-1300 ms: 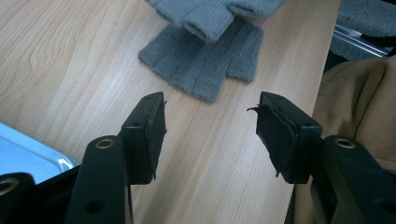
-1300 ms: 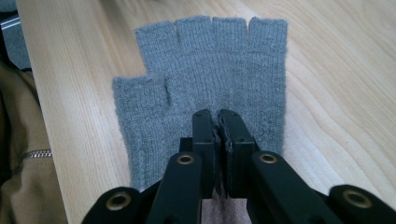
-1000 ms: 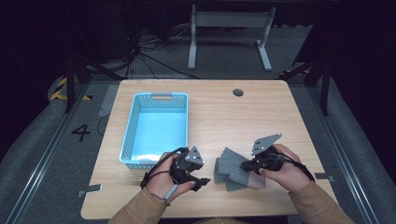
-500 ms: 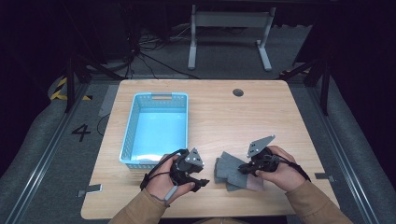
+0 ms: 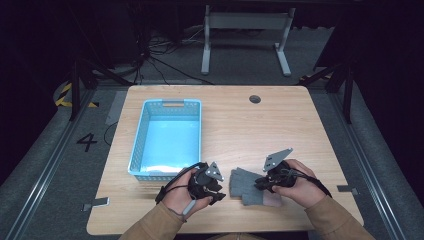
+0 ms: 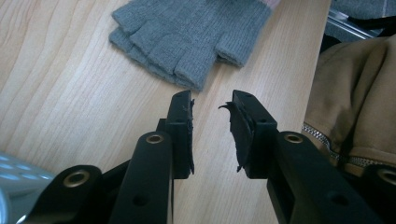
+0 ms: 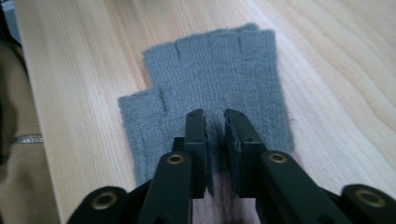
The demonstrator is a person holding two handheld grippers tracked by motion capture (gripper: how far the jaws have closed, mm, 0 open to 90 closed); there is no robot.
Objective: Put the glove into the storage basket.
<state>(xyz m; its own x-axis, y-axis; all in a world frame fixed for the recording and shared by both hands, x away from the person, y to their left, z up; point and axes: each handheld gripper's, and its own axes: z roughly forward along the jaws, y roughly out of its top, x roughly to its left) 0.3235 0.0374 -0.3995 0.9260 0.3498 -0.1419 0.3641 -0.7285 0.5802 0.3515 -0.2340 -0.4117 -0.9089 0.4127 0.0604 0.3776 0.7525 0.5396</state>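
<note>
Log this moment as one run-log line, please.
left gripper: jaws just closing, nothing between, short of gloves | right gripper: jaws just opening, over glove cuff | basket: holds nothing | table

Bright tabletop, dark room beyond

Even overhead light falls on the wooden table [image 5: 280, 125], casting faint shadows, while the floor past its far edge sinks into gloom; in both gripper views the near black jaws blur softly and the table's grain stays fairly sharp.

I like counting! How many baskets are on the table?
1: the blue basket sits on the left half of the wooden table, beyond the left tool.
</note>
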